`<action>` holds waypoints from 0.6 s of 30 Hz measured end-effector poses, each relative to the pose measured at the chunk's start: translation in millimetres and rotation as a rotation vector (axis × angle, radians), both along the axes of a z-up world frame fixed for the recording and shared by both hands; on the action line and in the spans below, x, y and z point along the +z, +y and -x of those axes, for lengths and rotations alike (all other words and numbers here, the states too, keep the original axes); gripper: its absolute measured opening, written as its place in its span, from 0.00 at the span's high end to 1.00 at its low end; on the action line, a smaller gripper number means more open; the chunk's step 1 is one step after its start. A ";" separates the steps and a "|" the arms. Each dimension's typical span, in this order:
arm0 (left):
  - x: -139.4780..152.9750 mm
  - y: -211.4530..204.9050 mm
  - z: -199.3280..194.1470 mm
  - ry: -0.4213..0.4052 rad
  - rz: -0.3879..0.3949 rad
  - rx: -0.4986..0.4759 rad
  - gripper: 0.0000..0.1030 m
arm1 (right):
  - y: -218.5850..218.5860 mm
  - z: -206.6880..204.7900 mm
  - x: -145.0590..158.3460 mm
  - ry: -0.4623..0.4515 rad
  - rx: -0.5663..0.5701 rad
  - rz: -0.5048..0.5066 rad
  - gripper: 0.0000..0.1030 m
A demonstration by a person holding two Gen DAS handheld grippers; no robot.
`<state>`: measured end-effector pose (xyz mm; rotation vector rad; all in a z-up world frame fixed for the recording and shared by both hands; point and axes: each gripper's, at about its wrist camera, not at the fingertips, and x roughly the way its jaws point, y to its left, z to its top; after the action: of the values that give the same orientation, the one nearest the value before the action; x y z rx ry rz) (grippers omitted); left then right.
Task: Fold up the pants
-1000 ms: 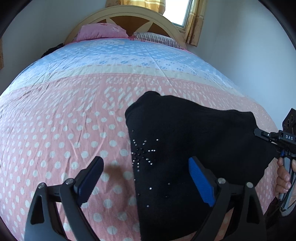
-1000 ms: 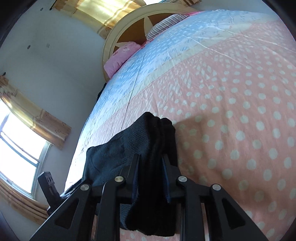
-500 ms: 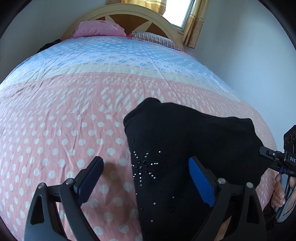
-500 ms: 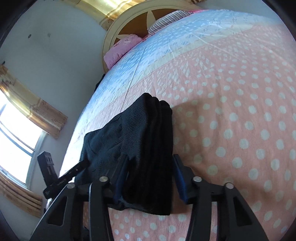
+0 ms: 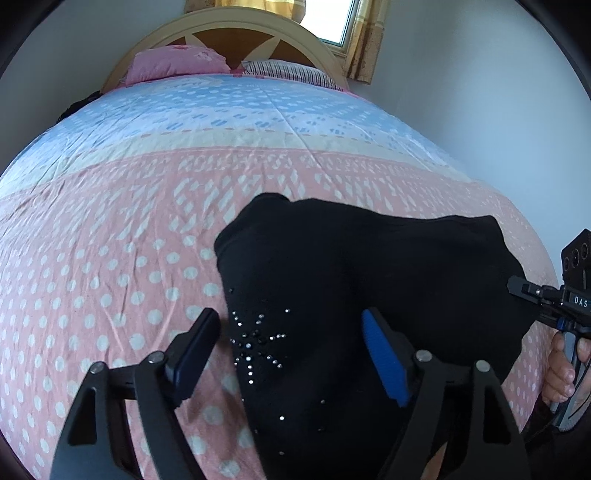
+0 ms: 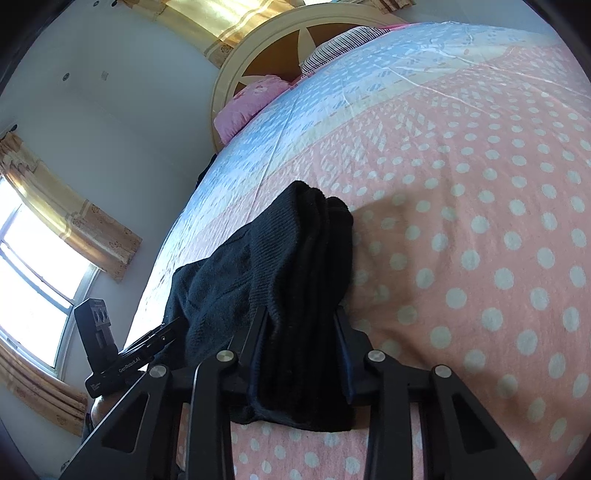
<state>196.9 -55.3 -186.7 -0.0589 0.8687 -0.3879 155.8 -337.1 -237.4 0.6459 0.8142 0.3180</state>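
The black pants [image 5: 369, 295] lie bunched in a folded heap on the bed's pink dotted quilt [image 5: 110, 277], reaching from the left tongs [image 5: 291, 354] across to the right tongs [image 6: 301, 350]. The left view alone shows a starburst of small rhinestones [image 5: 258, 343] on the cloth, lying between the two fingers of the left tongs. Those jaws stand apart, one finger over the quilt just off the cloth's edge, the blue-padded one over the cloth; they have just been closing, but the pads do not press it.

The right view alone shows the stacked, ribbed folds end-on, rising ahead of the right tongs, whose jaws have just been closing and are clamped on that thick bundle from both sides.

In the left view the other tool carries the letters "DAS" [image 5: 580, 302], with a hand [image 5: 561, 369] under it. In the right view the other tool reads "GenRobot.AI" [image 6: 129, 363]. Far beyond both lie a pink pillow [image 5: 173, 62], a striped pillow [image 5: 291, 72] and the rounded headboard [image 5: 236, 26].
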 end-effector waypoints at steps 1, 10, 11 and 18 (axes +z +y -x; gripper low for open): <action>-0.2 -0.3 -0.2 0.003 0.011 -0.011 0.30 | 1.5 1.0 1.6 -0.005 -0.002 0.009 0.69; 3.6 -5.0 2.9 -0.015 0.031 -0.051 0.64 | 21.3 7.2 22.9 -0.046 -0.023 0.139 0.73; 4.5 -5.6 3.5 -0.019 0.032 -0.058 0.68 | 22.5 7.5 25.7 -0.050 -0.022 0.148 0.73; 23.9 0.5 13.7 -0.069 0.033 -0.032 0.86 | 49.7 11.0 65.3 -0.123 0.035 0.237 0.74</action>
<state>183.2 -54.8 -162.8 -0.0622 0.7961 -0.4318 144.8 -287.3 -172.1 0.3867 0.7321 0.2844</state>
